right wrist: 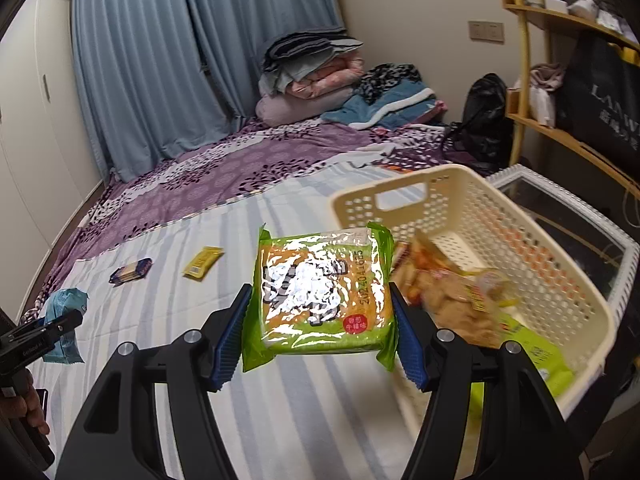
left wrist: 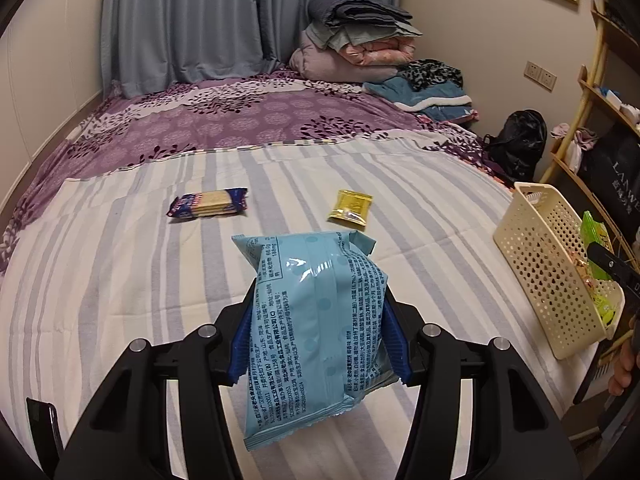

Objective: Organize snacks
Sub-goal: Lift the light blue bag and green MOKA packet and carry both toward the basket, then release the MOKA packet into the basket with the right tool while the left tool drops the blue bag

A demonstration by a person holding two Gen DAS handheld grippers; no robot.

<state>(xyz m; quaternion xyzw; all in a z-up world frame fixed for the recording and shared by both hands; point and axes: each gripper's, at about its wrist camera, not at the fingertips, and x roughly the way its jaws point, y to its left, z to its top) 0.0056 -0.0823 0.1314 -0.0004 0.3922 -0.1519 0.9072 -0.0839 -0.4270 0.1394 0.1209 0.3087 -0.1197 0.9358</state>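
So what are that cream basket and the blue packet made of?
The cream basket looks like rigid moulded plastic with a matte finish: even rows of punched holes and a cut-out handle. The blue packet in the left gripper seems thin glossy plastic film: it crinkles and throws glare.
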